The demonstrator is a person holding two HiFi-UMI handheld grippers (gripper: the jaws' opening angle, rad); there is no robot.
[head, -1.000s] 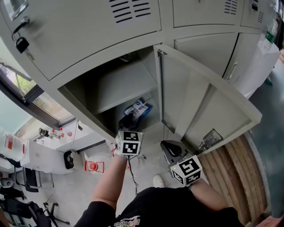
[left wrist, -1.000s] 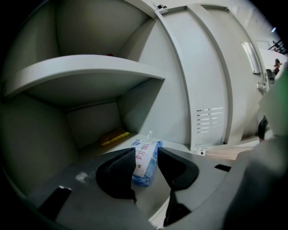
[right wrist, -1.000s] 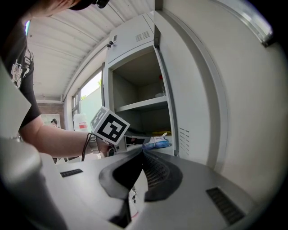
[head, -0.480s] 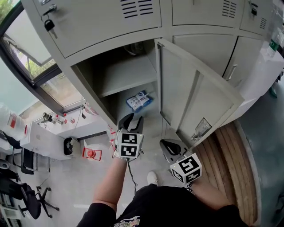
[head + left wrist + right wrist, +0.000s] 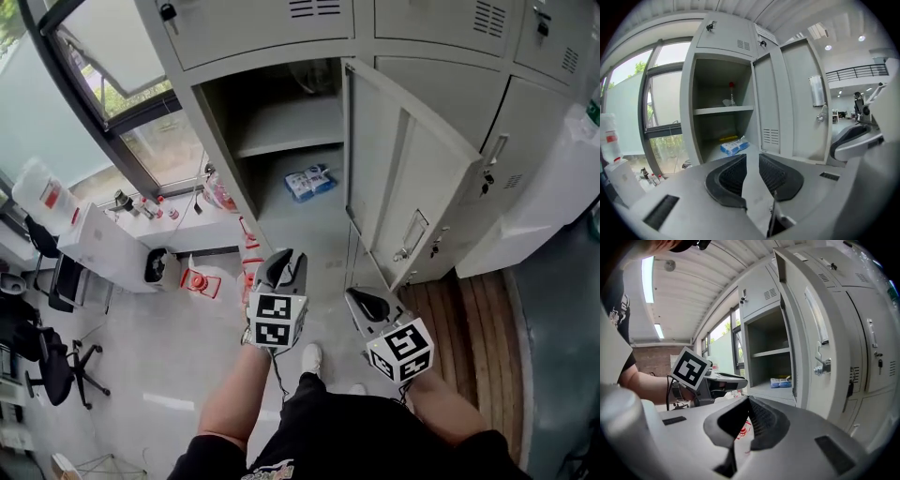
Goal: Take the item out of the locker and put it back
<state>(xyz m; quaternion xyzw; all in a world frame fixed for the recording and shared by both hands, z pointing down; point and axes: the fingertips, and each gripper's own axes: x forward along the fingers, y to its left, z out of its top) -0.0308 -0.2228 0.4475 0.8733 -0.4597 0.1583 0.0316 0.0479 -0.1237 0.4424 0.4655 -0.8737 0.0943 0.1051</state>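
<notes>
Now, blue packet [image 5: 309, 182] in locker [image 5: 289, 126], well beyond left hand-held gripper [image 5: 286, 263], empty jaws just narrowing, right hand-held gripper [image 5: 362, 300] clenched.

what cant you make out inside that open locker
Print on the blue packet: too small in every view.
Yellow thing behind it: left gripper view, too small, partly behind the packet.
Red-topped item on the shelf: left gripper view, too small to identify.
</notes>
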